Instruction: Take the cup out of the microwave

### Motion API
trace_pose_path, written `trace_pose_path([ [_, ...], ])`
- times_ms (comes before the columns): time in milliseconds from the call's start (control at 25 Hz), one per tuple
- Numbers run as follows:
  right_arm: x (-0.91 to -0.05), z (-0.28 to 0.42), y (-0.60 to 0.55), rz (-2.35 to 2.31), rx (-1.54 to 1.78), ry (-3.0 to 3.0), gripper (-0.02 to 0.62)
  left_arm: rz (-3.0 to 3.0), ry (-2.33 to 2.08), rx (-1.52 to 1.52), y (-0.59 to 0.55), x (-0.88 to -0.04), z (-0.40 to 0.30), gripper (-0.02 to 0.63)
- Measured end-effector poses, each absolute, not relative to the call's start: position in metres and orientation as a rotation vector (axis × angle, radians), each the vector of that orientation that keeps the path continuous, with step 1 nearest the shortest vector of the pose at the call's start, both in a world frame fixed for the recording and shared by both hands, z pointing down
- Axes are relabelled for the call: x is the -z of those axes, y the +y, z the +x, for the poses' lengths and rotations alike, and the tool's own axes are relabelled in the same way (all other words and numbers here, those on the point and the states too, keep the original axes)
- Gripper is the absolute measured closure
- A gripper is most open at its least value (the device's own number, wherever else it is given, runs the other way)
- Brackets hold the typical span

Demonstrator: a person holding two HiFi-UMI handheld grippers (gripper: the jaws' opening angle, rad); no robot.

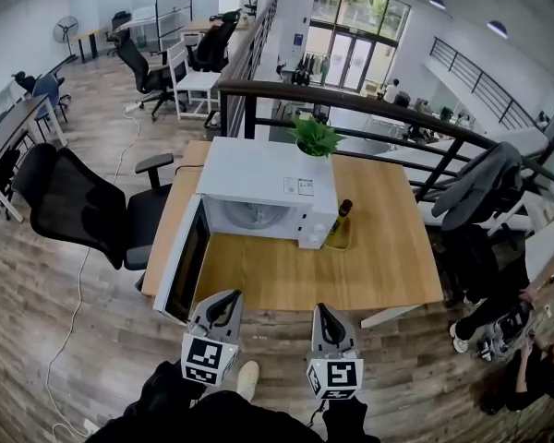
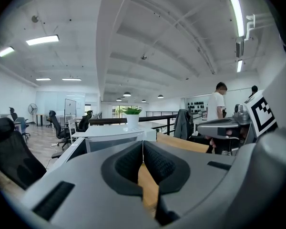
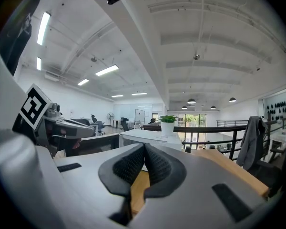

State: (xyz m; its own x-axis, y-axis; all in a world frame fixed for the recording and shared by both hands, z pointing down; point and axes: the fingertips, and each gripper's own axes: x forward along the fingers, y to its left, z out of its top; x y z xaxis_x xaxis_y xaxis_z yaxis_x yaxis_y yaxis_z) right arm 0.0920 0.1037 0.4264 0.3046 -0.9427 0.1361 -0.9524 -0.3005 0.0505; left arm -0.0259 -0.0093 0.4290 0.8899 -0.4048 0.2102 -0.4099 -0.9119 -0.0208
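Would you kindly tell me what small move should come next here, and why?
Probably ease the right tongs forward toward the white box-shaped microwave's cavity: its dark-windowed door stands open at the left, these tongs and the left tongs are shut and empty by the light wooden table's near edge, and no cup is visible.

White microwave (image 1: pixel 268 187), green plant (image 1: pixel 314 137) and tan table (image 1: pixel 295 280) ahead of grey left claw (image 1: pixel 227 297) and right claw (image 1: pixel 321 310); black chair (image 1: pixel 74 206) left; black-and-white square markers (image 1: pixel 203 358) on both.
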Motion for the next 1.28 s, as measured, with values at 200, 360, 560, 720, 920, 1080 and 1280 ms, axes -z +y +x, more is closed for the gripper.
trace_pose_path([
  [200, -0.429, 0.105, 0.066, 2.431, -0.125, -1.777, 0.578, 3.026, -0.645, -0.34, -0.045, -0.435, -0.011, 0.581],
  [360, -0.429, 0.112, 0.037, 2.425, -0.131, -1.782, 0.578, 3.023, -0.646, -0.348, -0.071, -0.438, -0.006, 0.581],
  [560, -0.428, 0.114, 0.003, 2.407, -0.119, -1.815, 0.578, 3.015, -0.678, -0.324, -0.099, -0.434, -0.002, 0.581],
  [720, -0.43, 0.119, -0.026, 2.36, -0.112, -1.854, 0.578, 2.992, -0.734, -0.324, -0.12, -0.435, -0.001, 0.581],
  [920, -0.437, 0.133, -0.062, 2.307, -0.121, -1.916, 0.578, 2.946, -0.821, -0.345, -0.145, -0.441, 0.005, 0.581],
  [1080, -0.45, 0.146, -0.091, 2.235, -0.143, -1.985, 0.578, 2.892, -0.895, -0.366, -0.161, -0.45, 0.012, 0.581],
  [1280, -0.484, 0.167, -0.132, 2.121, -0.185, -2.065, 0.578, 2.838, -0.972, -0.382, -0.183, -0.47, 0.034, 0.581],
])
